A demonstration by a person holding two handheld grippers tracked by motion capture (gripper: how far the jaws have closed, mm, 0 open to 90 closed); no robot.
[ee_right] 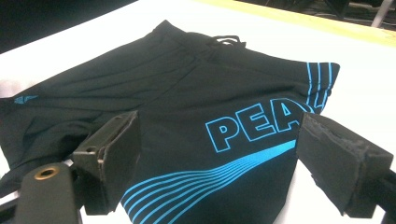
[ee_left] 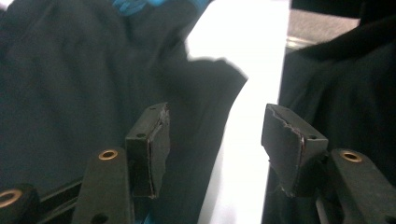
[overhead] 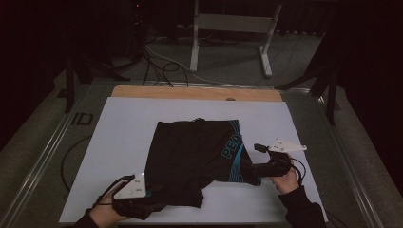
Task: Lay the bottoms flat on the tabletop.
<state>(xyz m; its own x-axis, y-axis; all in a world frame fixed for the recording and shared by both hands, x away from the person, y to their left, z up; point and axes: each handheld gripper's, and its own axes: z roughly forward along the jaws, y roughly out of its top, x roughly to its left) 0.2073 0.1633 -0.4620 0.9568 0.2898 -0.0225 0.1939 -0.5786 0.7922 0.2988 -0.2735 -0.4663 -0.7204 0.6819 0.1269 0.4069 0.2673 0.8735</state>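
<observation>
A pair of black shorts (overhead: 199, 154) is spread near the middle of the white tabletop (overhead: 123, 123), toward its near edge. Blue letters "PEA" (ee_right: 254, 123) above curved blue stripes are read in the right gripper view, where a small blue logo (ee_right: 25, 99) on the other leg is also seen. The right gripper (ee_right: 219, 163) is held open over the printed leg's hem. The left gripper (ee_left: 215, 144), at the near-left hem, is open with nothing pinched.
</observation>
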